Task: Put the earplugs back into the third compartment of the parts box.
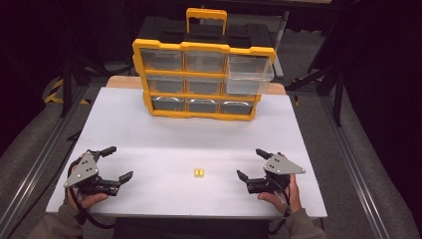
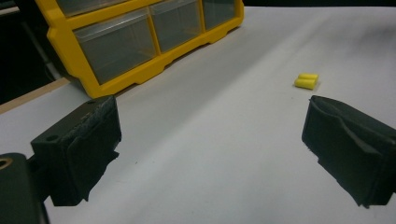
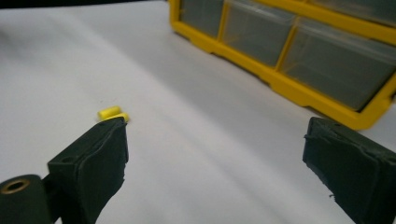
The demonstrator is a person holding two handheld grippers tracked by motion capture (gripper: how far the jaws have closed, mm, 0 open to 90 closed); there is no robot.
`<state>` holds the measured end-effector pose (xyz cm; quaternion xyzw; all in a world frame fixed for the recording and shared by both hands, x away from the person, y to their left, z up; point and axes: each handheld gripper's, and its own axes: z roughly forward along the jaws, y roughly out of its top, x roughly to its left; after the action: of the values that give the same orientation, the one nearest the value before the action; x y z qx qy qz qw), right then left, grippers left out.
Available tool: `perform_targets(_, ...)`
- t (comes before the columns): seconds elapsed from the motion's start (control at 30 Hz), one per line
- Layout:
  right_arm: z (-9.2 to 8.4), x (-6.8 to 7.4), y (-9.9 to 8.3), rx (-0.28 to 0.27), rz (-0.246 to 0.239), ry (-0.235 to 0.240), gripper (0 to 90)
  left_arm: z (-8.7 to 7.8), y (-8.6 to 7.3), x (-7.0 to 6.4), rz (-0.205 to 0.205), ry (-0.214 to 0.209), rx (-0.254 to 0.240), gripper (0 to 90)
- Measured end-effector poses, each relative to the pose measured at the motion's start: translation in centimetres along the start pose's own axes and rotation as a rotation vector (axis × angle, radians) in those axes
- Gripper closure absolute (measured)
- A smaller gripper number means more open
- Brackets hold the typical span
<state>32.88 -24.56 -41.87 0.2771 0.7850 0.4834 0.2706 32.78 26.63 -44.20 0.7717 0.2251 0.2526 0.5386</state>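
In the high view, two small yellow pieces (image 1: 199,172) are seen lying side by side on the white table (image 1: 149,134), at 6 o'clock from the yellow drawer organizer (image 1: 201,79), whose top-right drawer (image 1: 248,75) is pulled out. The left gripper (image 1: 113,163) and right gripper (image 1: 251,163) are held with jaws apart, empty.

In the left gripper view, the pieces are found at 1 o'clock, beyond the jaws.

In the right gripper view, they are partly hidden behind the left-hand jaw. Being light and perhaps round, they could be rolled away by a careless jaw.
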Motion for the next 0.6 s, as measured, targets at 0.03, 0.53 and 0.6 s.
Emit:
perform_targets(0.03, 0.3, 0.0, 0.2, 0.015, -0.007, 0.023, 7.3, 0.0, 0.0, -0.1, 0.004, -0.001, 0.005, 5.9)
perform_targets(0.53, 7.3, 1.1, 3.5, 0.117, -0.121, 0.251, 12.9, 0.4, -0.3, -0.2, 0.000, -0.015, 0.018, 5.3)
perform_targets(0.6, 8.6, 1.6, 3.4, 0.160, -0.136, 0.291, 16.5, 0.5, -0.5, -0.2, 0.001, -0.013, 0.028, 5.3)
